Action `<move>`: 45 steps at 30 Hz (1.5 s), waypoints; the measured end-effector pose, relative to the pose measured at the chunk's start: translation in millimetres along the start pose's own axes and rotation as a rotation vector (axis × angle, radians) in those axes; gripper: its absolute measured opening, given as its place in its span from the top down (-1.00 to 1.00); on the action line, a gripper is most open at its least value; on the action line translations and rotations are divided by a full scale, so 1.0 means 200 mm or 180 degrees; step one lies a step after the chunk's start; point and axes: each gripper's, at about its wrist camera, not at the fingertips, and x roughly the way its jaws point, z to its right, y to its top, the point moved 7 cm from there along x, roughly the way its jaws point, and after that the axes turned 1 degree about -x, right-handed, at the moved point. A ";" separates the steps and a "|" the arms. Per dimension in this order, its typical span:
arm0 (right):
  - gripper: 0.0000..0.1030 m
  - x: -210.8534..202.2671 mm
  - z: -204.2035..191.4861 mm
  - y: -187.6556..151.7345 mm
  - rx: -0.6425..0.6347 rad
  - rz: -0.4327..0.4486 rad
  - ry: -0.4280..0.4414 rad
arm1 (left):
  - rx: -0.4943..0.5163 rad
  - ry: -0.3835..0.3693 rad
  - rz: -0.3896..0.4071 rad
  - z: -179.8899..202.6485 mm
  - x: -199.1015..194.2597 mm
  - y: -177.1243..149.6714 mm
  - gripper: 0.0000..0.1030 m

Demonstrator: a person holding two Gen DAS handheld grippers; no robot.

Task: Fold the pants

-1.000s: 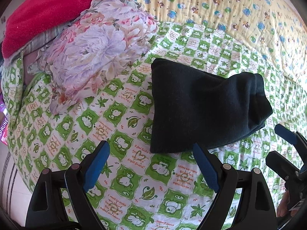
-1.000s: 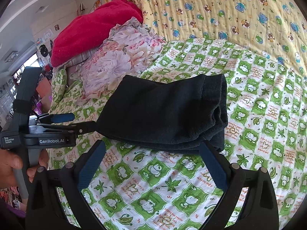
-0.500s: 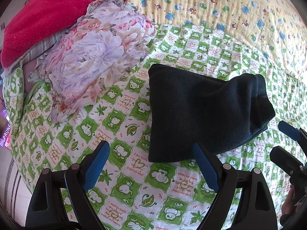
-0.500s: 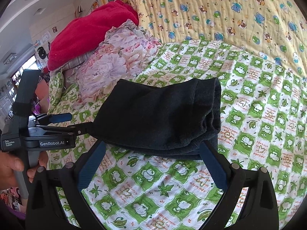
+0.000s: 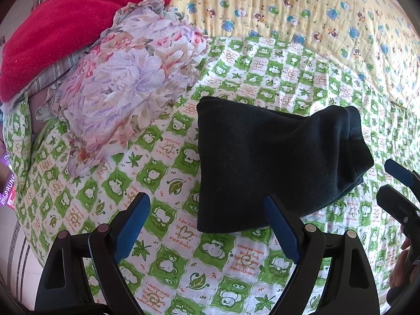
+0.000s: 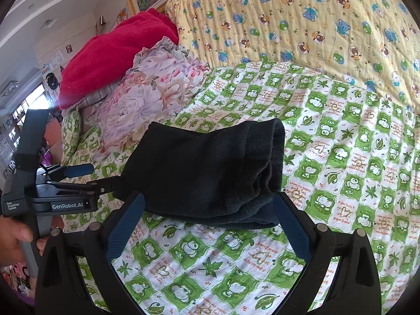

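The black pants (image 5: 273, 162) lie folded into a thick rectangle on the green checked sheet (image 5: 162, 173). In the right wrist view the pants (image 6: 207, 173) show stacked layers at their right end. My left gripper (image 5: 207, 220) is open and empty, just in front of the near left corner of the pants. My right gripper (image 6: 207, 220) is open and empty, just in front of the pants' near edge. The left gripper also shows in the right wrist view (image 6: 78, 181), with its fingers beside the left end of the pants.
A floral cloth (image 5: 126, 89) and a red blanket (image 5: 65, 26) are piled at the far left. A yellow bear-print quilt (image 5: 302, 13) covers the back. The bed's edge (image 5: 23, 210) runs down the left, with room clutter beyond it.
Both grippers have moved a little closer to the pants and stay open. The pants have not changed shape.
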 end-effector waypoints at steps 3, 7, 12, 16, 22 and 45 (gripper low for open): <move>-0.91 -0.01 0.02 0.01 0.0018 0.0014 -0.0011 | -0.0001 -0.0008 0.0011 0.00 0.00 0.02 -0.73; -0.91 0.00 0.04 0.03 0.0041 0.0015 -0.0023 | -0.0001 -0.0021 -0.0006 0.01 0.01 0.04 -0.73; -0.91 0.00 0.05 0.05 0.0057 0.0038 -0.0031 | 0.0020 -0.0030 -0.0036 0.02 0.03 0.05 -0.73; -0.91 0.00 0.06 0.06 0.0097 0.0055 -0.0033 | 0.0094 0.0015 0.0016 0.04 0.02 0.06 -0.73; -0.91 -0.01 0.08 0.06 0.0169 0.0083 -0.0037 | 0.0155 0.0053 0.0039 0.05 0.02 0.07 -0.73; -0.91 0.04 0.07 0.05 0.0238 0.0006 0.0026 | 0.0081 0.0073 -0.0053 0.02 0.07 0.08 -0.73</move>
